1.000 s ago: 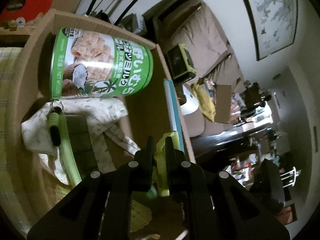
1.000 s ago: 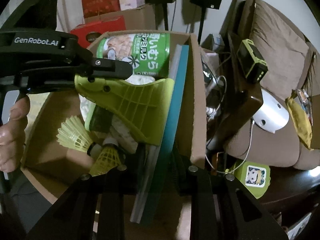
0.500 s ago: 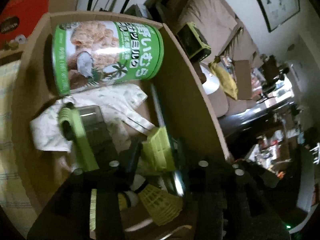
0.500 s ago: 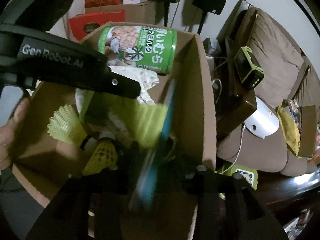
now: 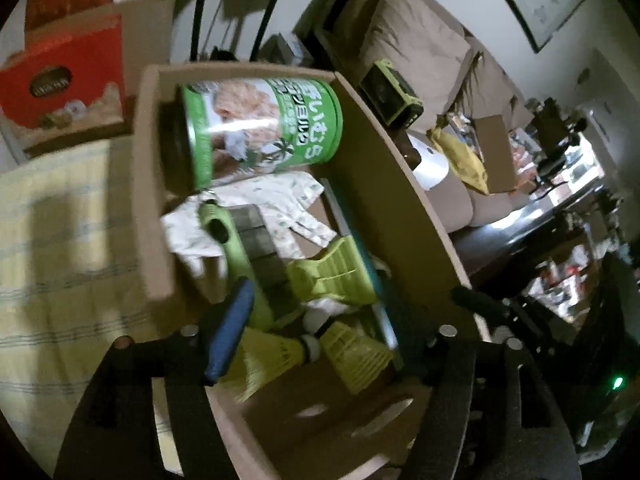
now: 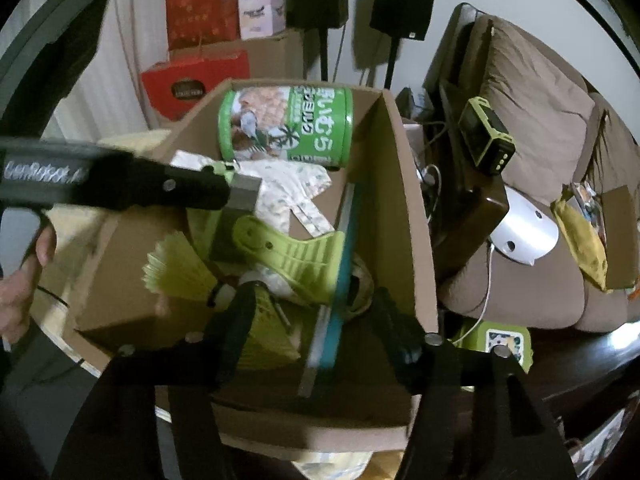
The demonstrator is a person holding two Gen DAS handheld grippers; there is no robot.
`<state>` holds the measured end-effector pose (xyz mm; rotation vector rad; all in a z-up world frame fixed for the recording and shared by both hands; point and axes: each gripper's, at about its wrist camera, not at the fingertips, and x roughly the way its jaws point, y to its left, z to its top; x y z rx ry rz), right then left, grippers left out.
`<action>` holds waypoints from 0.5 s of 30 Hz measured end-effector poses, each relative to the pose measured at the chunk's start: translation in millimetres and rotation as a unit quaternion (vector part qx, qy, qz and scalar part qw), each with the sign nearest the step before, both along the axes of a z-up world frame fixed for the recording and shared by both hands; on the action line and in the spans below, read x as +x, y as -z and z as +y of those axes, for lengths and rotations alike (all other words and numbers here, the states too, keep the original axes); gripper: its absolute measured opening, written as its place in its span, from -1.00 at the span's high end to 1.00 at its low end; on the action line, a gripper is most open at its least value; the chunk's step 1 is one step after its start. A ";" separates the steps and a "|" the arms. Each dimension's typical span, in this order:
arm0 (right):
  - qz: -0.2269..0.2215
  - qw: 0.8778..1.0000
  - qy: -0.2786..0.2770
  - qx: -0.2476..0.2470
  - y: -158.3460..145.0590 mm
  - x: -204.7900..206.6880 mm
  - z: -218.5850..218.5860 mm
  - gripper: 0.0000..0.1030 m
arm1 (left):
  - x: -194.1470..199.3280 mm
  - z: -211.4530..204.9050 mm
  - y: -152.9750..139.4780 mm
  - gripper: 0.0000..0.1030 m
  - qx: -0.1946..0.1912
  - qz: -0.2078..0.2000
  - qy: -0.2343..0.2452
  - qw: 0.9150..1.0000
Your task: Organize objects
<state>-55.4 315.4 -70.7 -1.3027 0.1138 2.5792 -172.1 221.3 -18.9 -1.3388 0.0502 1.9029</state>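
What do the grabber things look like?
Both grippers are black plastic with two long fingers and round silver screws near the base. The left gripper has a blue pad on the inside of one finger. Seen from the right wrist, its side carries white "GenRobot" lettering, blurred here. The right gripper shows a bluish pad on one finger too.

One cardboard box [image 6: 404, 208] holds one green can [image 6: 288, 128], two yellow shuttlecocks [image 5: 352, 352], one green clip [image 6: 296, 256], one patterned cloth [image 6: 284, 188], one teal board [image 6: 340, 280]. Two red boxes [image 6: 192, 84] behind.
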 end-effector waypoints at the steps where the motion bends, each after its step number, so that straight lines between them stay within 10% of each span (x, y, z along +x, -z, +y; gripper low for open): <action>1: 0.002 1.000 0.002 0.000 -1.3 0.0 -2.8 -0.32 | 2.8 -3.2 -2.7 -0.27 -0.005 0.010 0.001 1.000; 15: 0.034 0.999 0.018 -0.038 -11.0 3.8 -30.7 -0.48 | 20.3 -70.7 -14.8 -0.62 -0.030 0.070 -0.031 0.997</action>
